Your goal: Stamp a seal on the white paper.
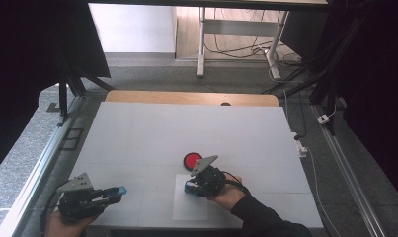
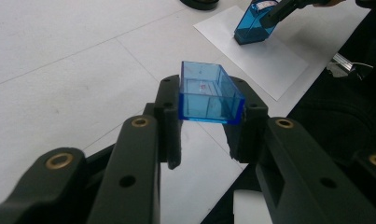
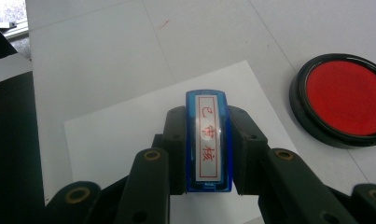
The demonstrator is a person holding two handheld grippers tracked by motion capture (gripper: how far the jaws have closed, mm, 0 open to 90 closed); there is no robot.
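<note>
A clear blue plastic cap [image 2: 209,100] sits between the jaws of my left gripper [image 2: 208,91], which is shut on it near the table's front left [image 1: 118,191]. My right gripper [image 3: 208,119] is shut on a blue stamp [image 3: 209,149] whose white label with red characters faces the camera. In the left gripper view the stamp [image 2: 253,23] stands tilted with its lower end on the white paper sheet [image 2: 269,60]. A round red ink pad [image 3: 344,98] in a black case lies just beyond the paper [image 1: 191,160].
The white table surface [image 1: 186,128] stretches far ahead and to both sides. A wooden strip [image 1: 191,98] runs along its far edge. A metal rail [image 1: 33,173] borders the left side and cables lie on the floor at the right [image 1: 315,148].
</note>
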